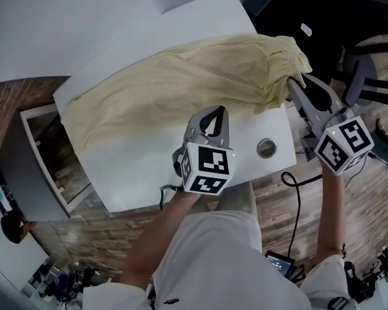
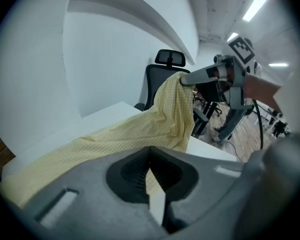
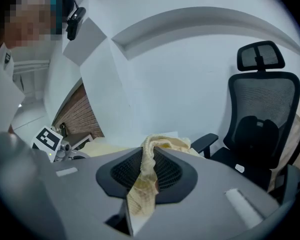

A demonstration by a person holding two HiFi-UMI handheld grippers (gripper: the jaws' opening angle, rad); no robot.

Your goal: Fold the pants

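Two handheld grippers work on pale yellow pants [image 1: 181, 86], which are spread across the white tabletop [image 1: 149, 179] from its left corner to its right edge. Right gripper [image 1: 291, 82]: jaws clamped on the bunched elastic waistband [image 3: 160, 144], held raised just past the tabletop's right edge, with cloth hanging from it. Left gripper [image 1: 210, 112]: jaws pressed together on a thin fold at the pants' near border, around mid-tabletop, the fabric running away from them towards the other gripper. Round metal grommet [image 1: 266, 148] set in the tabletop near its right near corner, uncovered. Black office chair [image 3: 262, 114] beyond the table
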